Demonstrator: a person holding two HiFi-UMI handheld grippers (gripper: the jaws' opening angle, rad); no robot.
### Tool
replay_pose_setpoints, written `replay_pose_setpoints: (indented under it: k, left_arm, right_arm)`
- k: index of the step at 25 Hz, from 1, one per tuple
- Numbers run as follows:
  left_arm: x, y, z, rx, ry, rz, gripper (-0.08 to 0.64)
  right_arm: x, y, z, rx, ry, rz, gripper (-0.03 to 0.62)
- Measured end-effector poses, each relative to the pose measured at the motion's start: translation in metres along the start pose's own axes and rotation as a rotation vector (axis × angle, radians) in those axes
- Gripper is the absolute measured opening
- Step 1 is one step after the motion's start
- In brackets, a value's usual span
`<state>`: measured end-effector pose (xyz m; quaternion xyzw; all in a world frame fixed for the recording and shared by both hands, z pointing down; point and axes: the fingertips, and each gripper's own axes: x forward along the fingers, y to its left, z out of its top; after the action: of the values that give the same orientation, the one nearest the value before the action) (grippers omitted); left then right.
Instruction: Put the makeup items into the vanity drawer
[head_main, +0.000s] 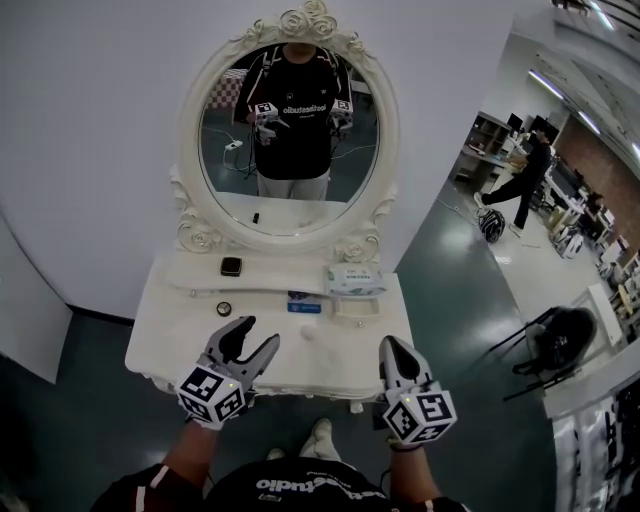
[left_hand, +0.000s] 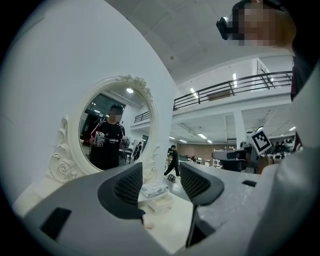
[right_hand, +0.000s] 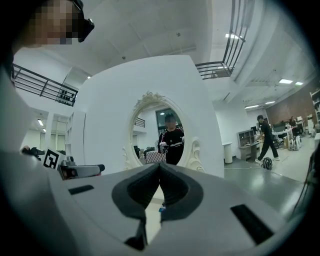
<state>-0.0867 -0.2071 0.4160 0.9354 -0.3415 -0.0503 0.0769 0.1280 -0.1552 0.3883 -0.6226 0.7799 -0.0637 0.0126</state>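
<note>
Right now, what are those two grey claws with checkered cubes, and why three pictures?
They are grippers that a person holds, one per hand. One picture comes from a camera on the person's head, looking down; the other two come from cameras riding on each gripper. The left gripper has its jaws open and the right gripper has them shut; both hold nothing. In front is a white vanity table with an oval mirror. On it lie a tissue pack and a small dark case.

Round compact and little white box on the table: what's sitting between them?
A small blue item lies between the round compact and the white box, on the vanity top. The head view shows it.
</note>
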Motion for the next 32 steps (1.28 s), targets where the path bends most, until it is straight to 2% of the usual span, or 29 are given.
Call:
replay_pose_setpoints:
  k: [20, 32]
  left_arm:
    - [0.082, 0.0, -0.124, 0.079, 0.288, -0.056, 0.225]
    - [0.12, 0.001, -0.192, 0.043, 0.405, -0.068, 0.227]
  right_arm:
    - [0.021, -0.03, -0.028, 0.001, 0.076, 0.014, 0.003]
    - [0.033, -0.056, -0.035, 0.008, 0.102, 0.017, 0.003]
